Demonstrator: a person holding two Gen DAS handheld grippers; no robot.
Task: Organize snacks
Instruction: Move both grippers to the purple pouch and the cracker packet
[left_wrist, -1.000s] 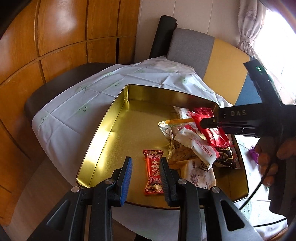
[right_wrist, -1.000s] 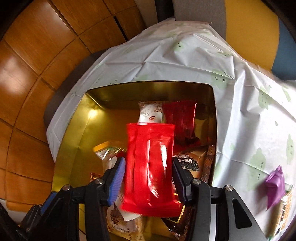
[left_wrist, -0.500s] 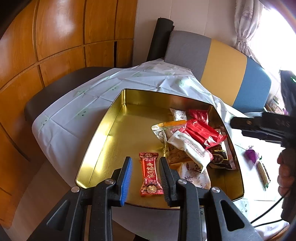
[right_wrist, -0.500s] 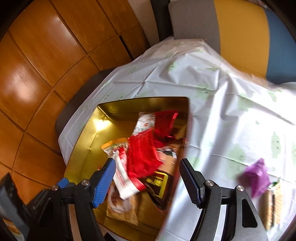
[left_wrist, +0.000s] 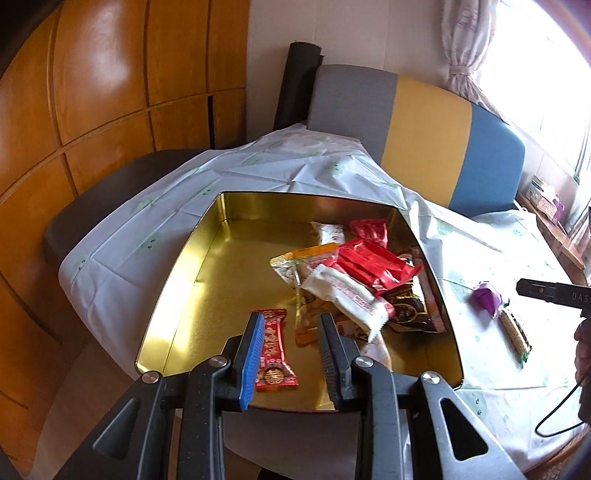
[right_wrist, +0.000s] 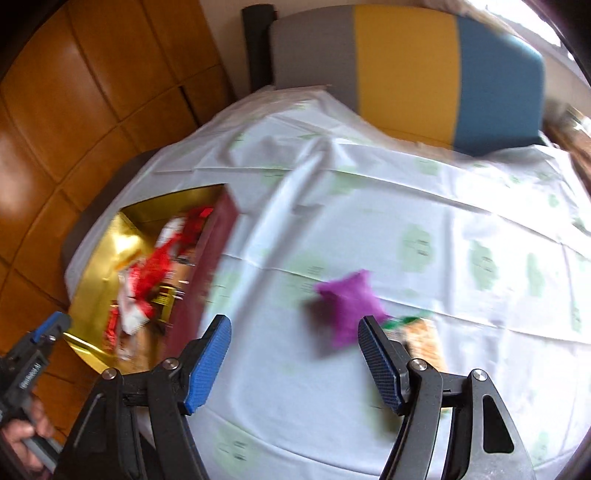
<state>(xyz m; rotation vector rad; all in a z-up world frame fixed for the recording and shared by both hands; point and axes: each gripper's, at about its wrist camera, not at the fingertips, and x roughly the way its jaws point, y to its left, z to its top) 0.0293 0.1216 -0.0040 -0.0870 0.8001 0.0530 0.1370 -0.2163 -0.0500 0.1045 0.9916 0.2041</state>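
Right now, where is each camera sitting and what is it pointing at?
Left wrist: on the left gripper, looking down into the gold metal tin of snacks; its own fingers show.
Right wrist: on the right gripper, open above the white tablecloth by a purple wrapped candy.
Both views share tin, candy and tablecloth.

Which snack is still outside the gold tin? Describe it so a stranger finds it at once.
Start at the gold tin on the white tablecloth, then look to the cloth on its right. There lies a small purple packet, puffy and plain. Beside it is a long, flat tan bar; only the packet is purple.
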